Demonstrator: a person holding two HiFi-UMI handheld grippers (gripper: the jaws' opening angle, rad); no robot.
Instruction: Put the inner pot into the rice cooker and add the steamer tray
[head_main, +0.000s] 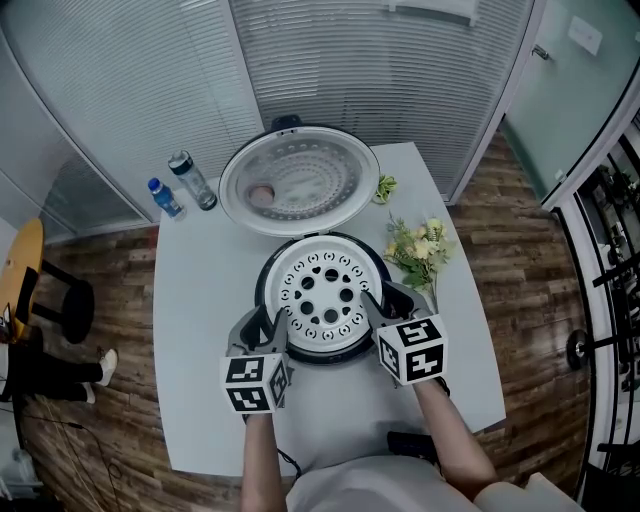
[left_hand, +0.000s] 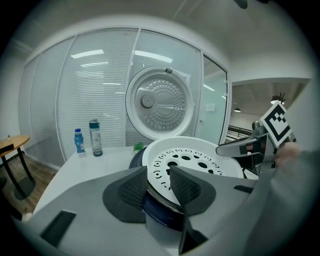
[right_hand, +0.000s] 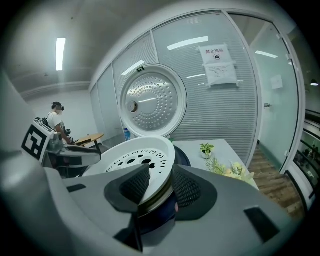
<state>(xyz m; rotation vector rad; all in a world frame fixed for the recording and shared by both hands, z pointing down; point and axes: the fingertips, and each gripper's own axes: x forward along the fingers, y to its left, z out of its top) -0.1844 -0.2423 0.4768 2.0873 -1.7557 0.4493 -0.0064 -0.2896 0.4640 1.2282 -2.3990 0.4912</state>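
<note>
The left gripper (head_main: 269, 319) and right gripper (head_main: 385, 298) are grey — black-and-white marker cubes (head_main: 255, 383), dark textured fingers (left_hand: 134, 189).

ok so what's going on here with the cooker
A person works two handheld grippers. The white steamer tray already sits in the rice cooker, whose lid stands open. The left gripper and right gripper each straddle the tray's rim, jaws apparently loose rather than squeezing.

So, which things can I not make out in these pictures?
Inner pot: every view, steamer tray covers the rice cooker.
Paper notice wording: right gripper view, too small.
Whether left gripper or right gripper presses the tray rim: both gripper views, too close to tell.
</note>
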